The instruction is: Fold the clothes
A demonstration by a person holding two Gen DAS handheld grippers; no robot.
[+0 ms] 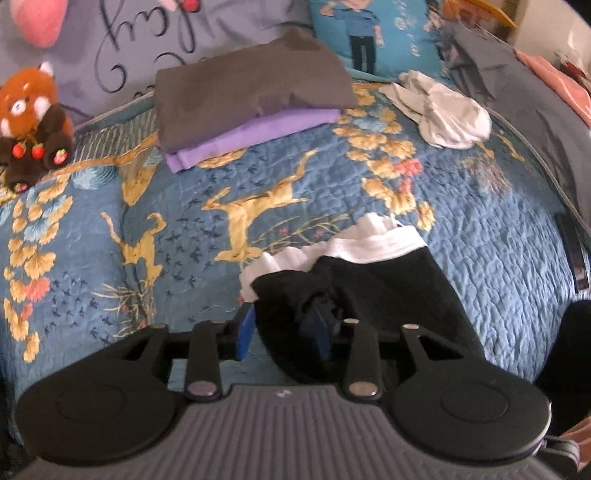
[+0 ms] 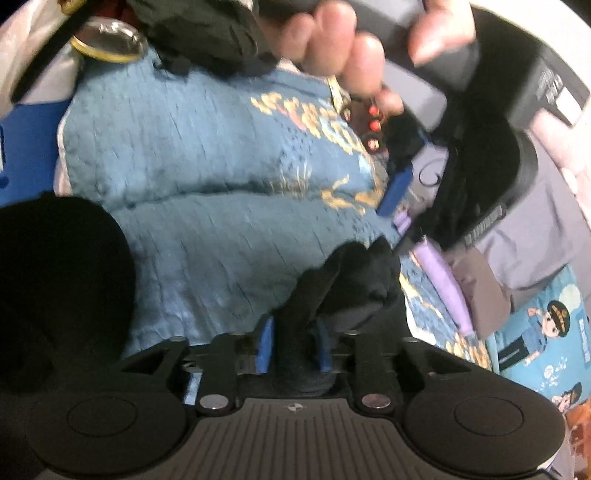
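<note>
Left wrist view shows most of the bed: blue quilt [image 1: 184, 236] w/ gold deer and flowers. Upper centre of frame, a stack of 2 folded items, grey folded top [image 1: 251, 88] over purple folded piece [image 1: 258, 133]. Upper right, 1 crumpled white garment [image 1: 443, 107]; left edge, 1 red panda plush [image 1: 33, 122]; upper left, lilac pillow [image 1: 147, 40] w/ dark cursive script, not readable; top centre-right, blue cartoon cushion [image 1: 376, 33]. Lower centre, black sock [image 1: 388, 288] w/ white cuff lies on the quilt. Left gripper [image 1: 282, 328] has its jaws apart: the sock's near end sits between them, left pad looks clear of the cloth, right pad half buried in it. Right wrist view is blurred and rolled; only it shows the person's hand [image 2: 354, 48] at top centre on the other gripper's body, and a gold-rimmed clear disc [image 2: 107, 40] upper left. There the right gripper [image 2: 293, 345] has black cloth bunched between 2 blue pads, jaws part open; can't tell if the pads press it. Small print on the labels at upper right, unreadable.
</note>
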